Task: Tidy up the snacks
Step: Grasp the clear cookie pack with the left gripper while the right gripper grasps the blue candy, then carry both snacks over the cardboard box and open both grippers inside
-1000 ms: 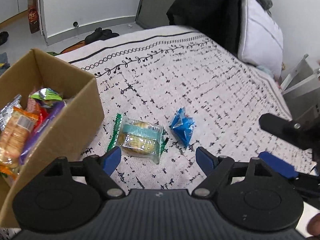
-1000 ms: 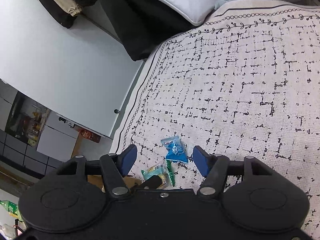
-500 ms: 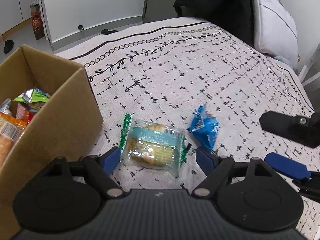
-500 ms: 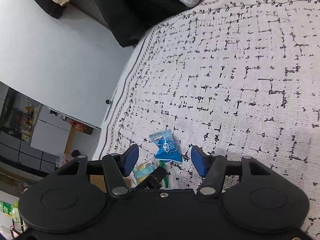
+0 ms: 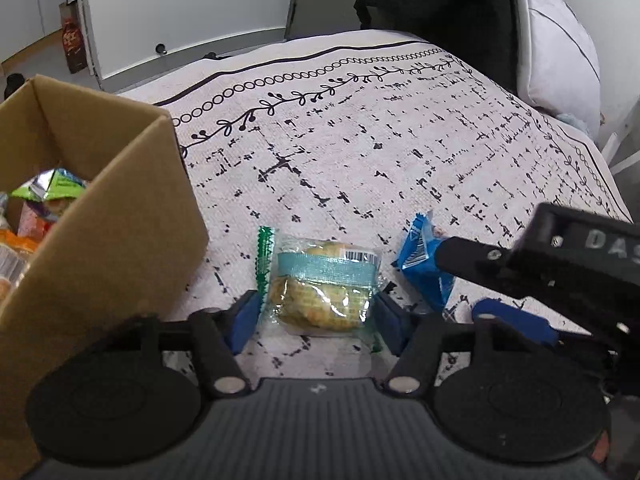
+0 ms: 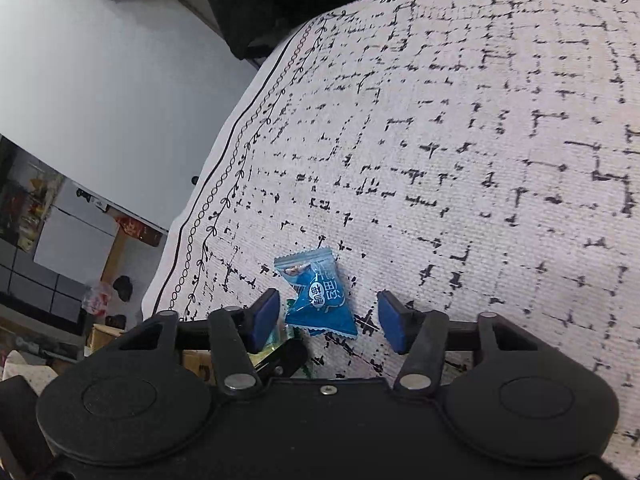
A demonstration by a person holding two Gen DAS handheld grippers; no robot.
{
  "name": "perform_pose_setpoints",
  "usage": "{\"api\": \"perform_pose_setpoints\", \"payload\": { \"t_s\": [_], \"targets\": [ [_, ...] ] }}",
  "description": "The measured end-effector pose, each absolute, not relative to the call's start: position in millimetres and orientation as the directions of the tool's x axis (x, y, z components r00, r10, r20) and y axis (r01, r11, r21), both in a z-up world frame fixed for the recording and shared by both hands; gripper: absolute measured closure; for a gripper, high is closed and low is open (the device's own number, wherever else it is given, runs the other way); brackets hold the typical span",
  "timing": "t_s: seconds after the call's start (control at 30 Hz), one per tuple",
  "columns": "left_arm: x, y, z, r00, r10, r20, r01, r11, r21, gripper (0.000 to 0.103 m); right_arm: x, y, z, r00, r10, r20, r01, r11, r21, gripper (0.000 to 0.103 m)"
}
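Note:
A clear-wrapped pastry with a teal band [image 5: 320,284] lies on the patterned bedspread [image 5: 400,152]. My left gripper [image 5: 318,320] is open with its blue pads on either side of the pastry's near end. A small blue snack packet [image 5: 420,252] lies to its right; it also shows in the right wrist view [image 6: 318,300]. My right gripper [image 6: 328,322] is open and straddles the blue packet; it shows in the left wrist view [image 5: 520,280] too. A cardboard box [image 5: 120,216] at left holds several snacks.
A white pillow [image 5: 560,40] and dark clothing [image 5: 432,4] lie at the far end of the bed. The bed's edge runs along the left in the right wrist view, with floor clutter [image 6: 100,292] below it.
Both grippers have moved forward and down. The left now brackets the pastry and the right now brackets the blue packet. Both stay open.

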State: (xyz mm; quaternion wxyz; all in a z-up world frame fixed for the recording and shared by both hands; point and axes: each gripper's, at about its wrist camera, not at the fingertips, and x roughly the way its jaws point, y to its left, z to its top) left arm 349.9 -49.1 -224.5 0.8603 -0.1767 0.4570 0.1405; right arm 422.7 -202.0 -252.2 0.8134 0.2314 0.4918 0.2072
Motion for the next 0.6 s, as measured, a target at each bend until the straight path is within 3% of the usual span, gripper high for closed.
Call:
{"api": "perform_pose_setpoints", "payload": {
  "t_s": [0.4,0.6],
  "targets": [
    [345.5,-35.1,-216.2,0.549,0.01,-0.836,-0.404,0.879,-0.255,0.052,418.5,-187.6,-248.2,0.43,0.521,-0.737,-0.155,0.847,0.509,0.078],
    [335.6,-32.7,-204.9,0.565,0.006,-0.825,-0.398,0.878,-0.267,0.053,412.3,-188.8,-239.6,0.439,0.528,-0.727,-0.161,0.843,0.514,0.081]
  ]
}}
